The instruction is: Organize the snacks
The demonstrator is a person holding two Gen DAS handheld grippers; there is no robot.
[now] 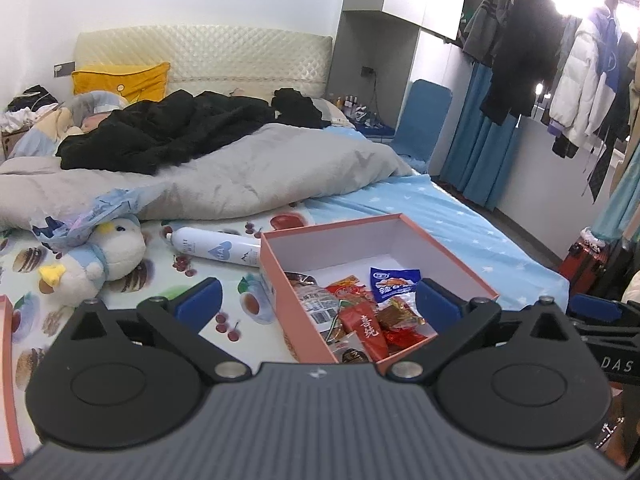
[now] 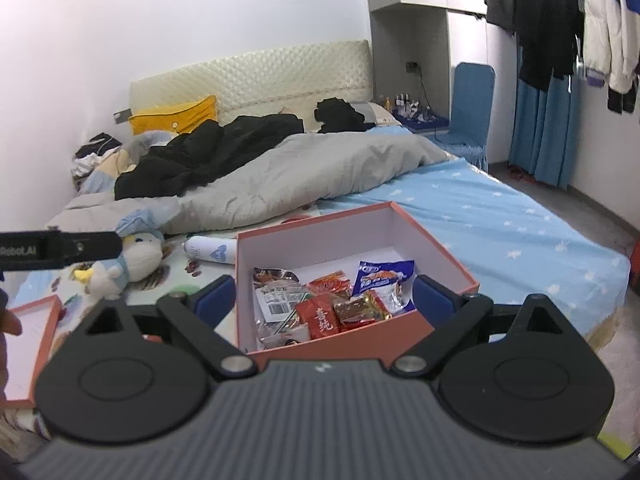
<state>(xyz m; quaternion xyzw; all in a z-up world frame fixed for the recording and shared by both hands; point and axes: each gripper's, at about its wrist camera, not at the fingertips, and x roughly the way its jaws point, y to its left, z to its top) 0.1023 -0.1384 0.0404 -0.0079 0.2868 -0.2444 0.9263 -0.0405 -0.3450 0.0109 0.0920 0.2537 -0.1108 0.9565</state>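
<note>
An open pink box (image 1: 448,254) (image 2: 444,258) sits on the bed and holds several snack packets: a blue and white packet (image 1: 394,282) (image 2: 384,274), a red packet with white characters (image 1: 370,332) (image 2: 322,318), brown sweets (image 1: 400,314) (image 2: 358,308) and a clear packet with a barcode (image 1: 320,304) (image 2: 276,300). My left gripper (image 1: 318,300) is open and empty, just above the box's near left part. My right gripper (image 2: 324,298) is open and empty, above the box's near edge. The right gripper also shows at the right edge of the left wrist view (image 1: 600,320), and the left gripper at the left edge of the right wrist view (image 2: 60,250).
The pink box lid (image 2: 28,344) (image 1: 8,384) lies on the bed to the left. A white spray can (image 1: 216,248) (image 2: 210,250) and a plush duck (image 1: 96,260) (image 2: 128,264) lie behind it. A grey duvet (image 1: 240,176) and black clothes (image 1: 168,132) cover the bed's far half. A clothes rack (image 1: 560,60) stands at the right.
</note>
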